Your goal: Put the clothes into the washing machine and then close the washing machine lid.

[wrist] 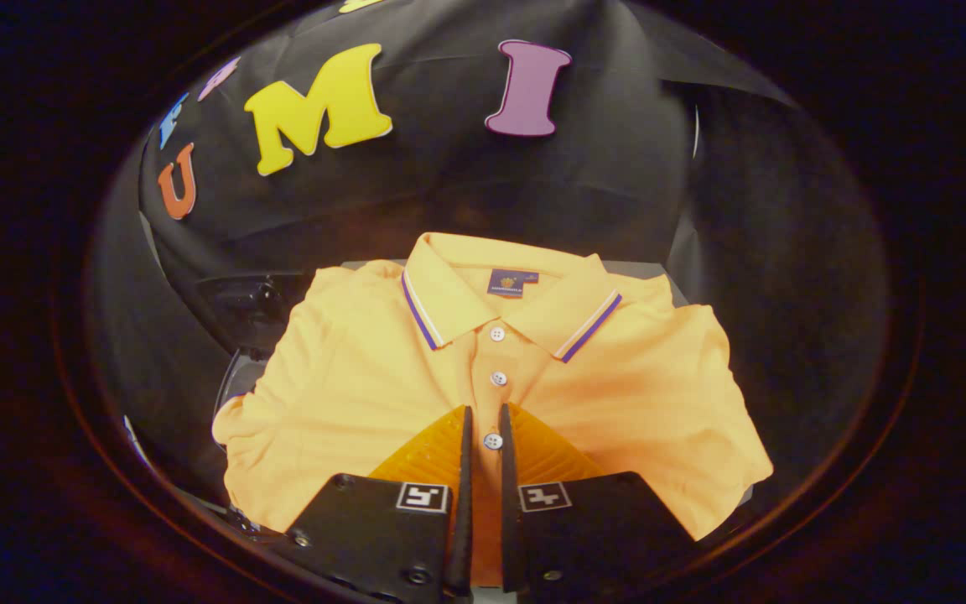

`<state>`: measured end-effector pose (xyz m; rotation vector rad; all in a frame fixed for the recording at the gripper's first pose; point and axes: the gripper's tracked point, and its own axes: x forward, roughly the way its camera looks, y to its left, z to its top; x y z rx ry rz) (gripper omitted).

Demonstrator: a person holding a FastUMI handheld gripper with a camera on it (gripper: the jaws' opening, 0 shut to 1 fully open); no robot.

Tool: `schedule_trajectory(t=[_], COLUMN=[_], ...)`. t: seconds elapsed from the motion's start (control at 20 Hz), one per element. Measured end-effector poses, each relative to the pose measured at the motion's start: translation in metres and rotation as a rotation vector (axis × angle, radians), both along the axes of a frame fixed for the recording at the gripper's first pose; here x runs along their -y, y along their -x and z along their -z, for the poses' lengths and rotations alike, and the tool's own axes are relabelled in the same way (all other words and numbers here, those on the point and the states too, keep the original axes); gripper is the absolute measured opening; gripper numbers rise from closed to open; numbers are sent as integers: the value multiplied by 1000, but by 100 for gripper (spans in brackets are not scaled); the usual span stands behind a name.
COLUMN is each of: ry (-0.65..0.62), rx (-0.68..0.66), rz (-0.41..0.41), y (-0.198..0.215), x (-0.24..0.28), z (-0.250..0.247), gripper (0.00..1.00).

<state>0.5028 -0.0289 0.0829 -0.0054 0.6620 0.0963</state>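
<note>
Shirt: orange polo shirt, folded, collar away from the tool.
Tool: tool fingers narrowly apart over the placket (one button between them); grip unclear.

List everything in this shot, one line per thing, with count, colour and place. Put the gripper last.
polo shirt: one, orange-yellow, lying folded and front-up just ahead of and under the fingers, placket running between them.
collar: one, same orange-yellow with purple and white edge stripes, at the far end of the shirt.
buttons: three, white, in a row down the placket; the nearest sits in the gap between the fingers.
neck label: one, dark blue, inside the collar.
surface under the shirt: one, grey, showing beyond the collar; what it is cannot be told.
dark object: one, black, beside the shirt's far corner; unclear.
gripper: one, fingers nearly closed, a narrow gap left, resting over the placket.
</note>
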Motion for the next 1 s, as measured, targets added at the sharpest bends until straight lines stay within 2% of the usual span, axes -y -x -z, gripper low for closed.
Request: schedule_trajectory(t=[0.05, 0.15, 0.4, 0.75, 1.0], ry=[-2, -3, 21, -2, -5], rx=[-6, -5, 44, 146, 204], rz=[3, 7, 12, -67, -148], y=[0, 1, 5, 7, 10], x=[0, -1, -10, -52, -101], z=[-1, -2, -21, -101, -147], gripper=[8, 6, 6, 6, 6])
